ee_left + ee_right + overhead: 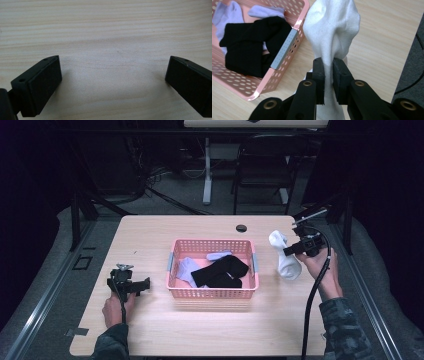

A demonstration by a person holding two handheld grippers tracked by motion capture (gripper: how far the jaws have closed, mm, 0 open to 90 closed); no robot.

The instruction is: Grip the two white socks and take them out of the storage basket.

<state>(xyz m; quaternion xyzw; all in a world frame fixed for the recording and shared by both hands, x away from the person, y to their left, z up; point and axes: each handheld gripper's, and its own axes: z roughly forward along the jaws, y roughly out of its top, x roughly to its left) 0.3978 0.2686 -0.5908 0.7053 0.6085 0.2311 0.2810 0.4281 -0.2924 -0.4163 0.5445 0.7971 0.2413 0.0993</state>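
High view overlooks table (150,330); right gripper view, close, shares basket (212,293).

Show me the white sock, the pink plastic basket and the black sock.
White cotton sock (332,27): right gripper view, bunched upper part above the tool.
Pink perforated plastic basket (212,293): high view, near wall.
Black sock (220,271): high view, middle of the fabric.

Soft knit white sock (332,30), perforated pink plastic basket (287,62), pale matt wood-grain table (105,30), matt black jaws.

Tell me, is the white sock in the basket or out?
Out: the right tongs hold the white sock beside the pink basket.
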